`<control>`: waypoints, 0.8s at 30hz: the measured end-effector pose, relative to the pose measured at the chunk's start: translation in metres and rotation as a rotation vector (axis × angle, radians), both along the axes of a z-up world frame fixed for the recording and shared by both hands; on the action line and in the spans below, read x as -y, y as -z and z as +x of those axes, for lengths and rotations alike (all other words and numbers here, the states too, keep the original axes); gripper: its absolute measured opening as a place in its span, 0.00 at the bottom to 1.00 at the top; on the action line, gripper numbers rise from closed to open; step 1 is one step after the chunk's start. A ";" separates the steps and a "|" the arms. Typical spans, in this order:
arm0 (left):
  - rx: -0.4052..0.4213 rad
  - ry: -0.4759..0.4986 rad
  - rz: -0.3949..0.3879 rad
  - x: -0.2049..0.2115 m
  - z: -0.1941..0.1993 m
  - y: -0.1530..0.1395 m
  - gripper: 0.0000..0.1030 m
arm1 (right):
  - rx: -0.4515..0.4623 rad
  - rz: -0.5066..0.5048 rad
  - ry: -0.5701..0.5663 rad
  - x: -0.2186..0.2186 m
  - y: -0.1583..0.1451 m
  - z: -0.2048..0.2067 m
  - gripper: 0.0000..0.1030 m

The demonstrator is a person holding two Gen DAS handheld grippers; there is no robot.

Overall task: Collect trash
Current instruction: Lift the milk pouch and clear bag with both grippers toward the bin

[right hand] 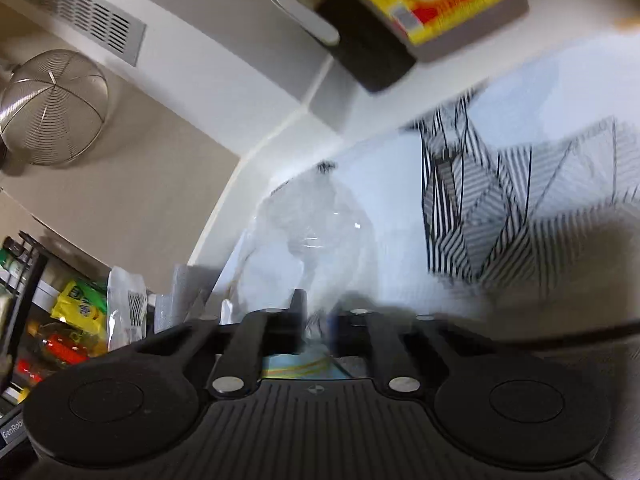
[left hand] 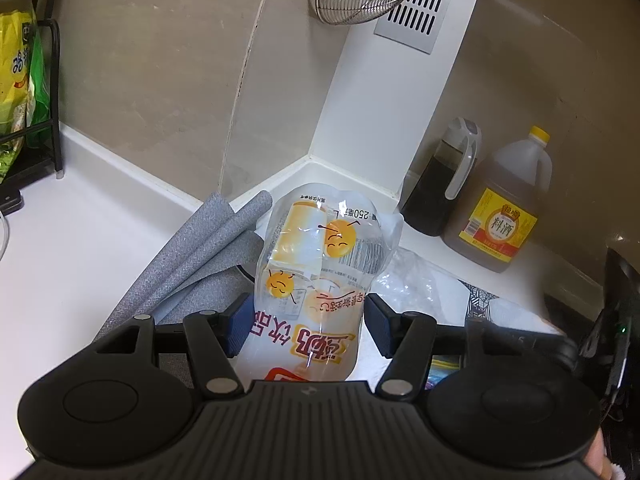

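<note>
holding the printed plastic wrapper (left hand: 316, 280) in front of the white corner pillar (left hand: 384, 112), left gripper (left hand: 306, 320) pinches it; right gripper (right hand: 316, 316), nearly closed, nips clear film (right hand: 316, 232). risk: slick film slipping free.

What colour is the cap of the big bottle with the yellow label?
Yellow. The cap shows best in the left wrist view.

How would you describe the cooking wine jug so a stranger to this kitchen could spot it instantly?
Start at the white pillar in the worktop corner with the slotted vent. On the counter to its right stand two containers; the cooking wine jug is the one farther from the pillar. Unlike the dark-filled dispenser with a grey handle, it holds amber liquid and has a yellow cap and yellow label.
</note>
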State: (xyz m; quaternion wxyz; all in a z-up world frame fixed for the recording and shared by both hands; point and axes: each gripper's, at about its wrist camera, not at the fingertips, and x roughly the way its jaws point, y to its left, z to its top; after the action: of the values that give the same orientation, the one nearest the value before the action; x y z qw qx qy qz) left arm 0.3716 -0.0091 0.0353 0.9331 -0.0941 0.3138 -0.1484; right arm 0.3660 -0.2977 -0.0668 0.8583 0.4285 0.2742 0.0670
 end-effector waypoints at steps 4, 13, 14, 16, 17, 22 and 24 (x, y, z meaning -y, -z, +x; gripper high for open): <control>0.038 -0.003 0.000 -0.002 -0.012 -0.012 0.63 | 0.144 -0.092 0.047 -0.006 -0.019 -0.013 0.02; 0.112 -0.041 -0.070 -0.034 -0.080 -0.050 0.63 | 0.442 -0.493 0.445 -0.012 -0.064 -0.067 0.02; 0.112 -0.046 -0.077 -0.038 -0.090 -0.051 0.63 | 0.468 -0.534 0.468 -0.015 -0.067 -0.072 0.02; 0.113 -0.047 -0.085 -0.044 -0.113 -0.052 0.63 | 0.507 -0.594 0.488 -0.016 -0.073 -0.084 0.02; 0.116 -0.044 -0.088 -0.047 -0.124 -0.051 0.63 | 0.512 -0.611 0.497 -0.017 -0.076 -0.095 0.02; 0.094 -0.022 -0.111 -0.048 -0.174 -0.042 0.63 | 0.537 -0.606 0.490 -0.017 -0.096 -0.154 0.02; 0.090 -0.014 -0.099 -0.047 -0.196 -0.038 0.63 | 0.540 -0.606 0.444 -0.018 -0.103 -0.177 0.02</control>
State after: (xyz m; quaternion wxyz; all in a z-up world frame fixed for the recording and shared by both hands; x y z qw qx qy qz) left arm 0.1760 0.0376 0.0732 0.9414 -0.1357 0.2633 -0.1614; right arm 0.1885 -0.2794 0.0358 0.9791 0.1739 -0.0506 -0.0925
